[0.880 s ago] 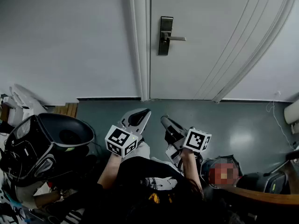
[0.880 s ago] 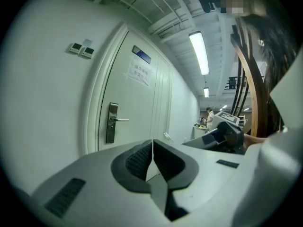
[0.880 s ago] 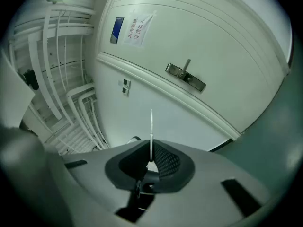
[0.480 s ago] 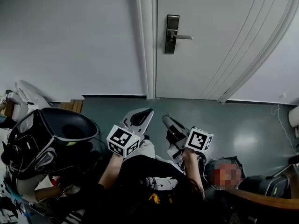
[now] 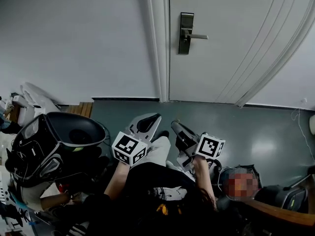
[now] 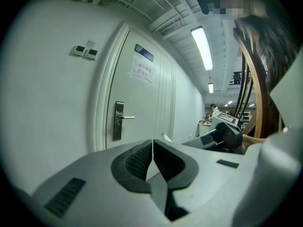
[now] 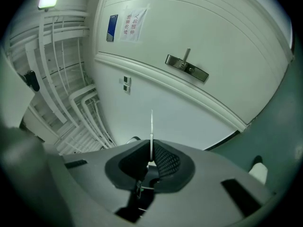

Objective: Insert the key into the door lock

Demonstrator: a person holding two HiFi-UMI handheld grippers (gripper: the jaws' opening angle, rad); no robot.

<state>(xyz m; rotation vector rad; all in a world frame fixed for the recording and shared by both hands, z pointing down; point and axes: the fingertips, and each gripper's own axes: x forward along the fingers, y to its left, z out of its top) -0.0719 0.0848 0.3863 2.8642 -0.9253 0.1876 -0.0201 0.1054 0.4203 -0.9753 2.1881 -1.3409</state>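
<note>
A white door [image 5: 231, 48] carries a metal lock plate with a lever handle [image 5: 186, 33], seen again as the lock plate [image 6: 118, 121] and the lock plate [image 7: 187, 68] in the two gripper views. Both grippers hang low, far from the door. My right gripper [image 5: 176, 127] is shut on a thin silver key [image 7: 151, 136], whose blade sticks out edge-on past the pads [image 7: 163, 160]. Beside it, my left gripper [image 5: 147, 123] is shut with nothing between its pads [image 6: 137, 162].
A grey-green floor [image 5: 256, 127] runs up to the door and the white wall [image 5: 74, 43]. A black helmet-like device [image 5: 49, 146] and clutter sit at the left. Bags and gear [image 5: 275, 195] lie at the lower right. A person's legs [image 5: 157, 151] stand below the grippers.
The view has shifted, so the door and lock plate sit further right and lower in the head view. Both grippers hold the same pose.
</note>
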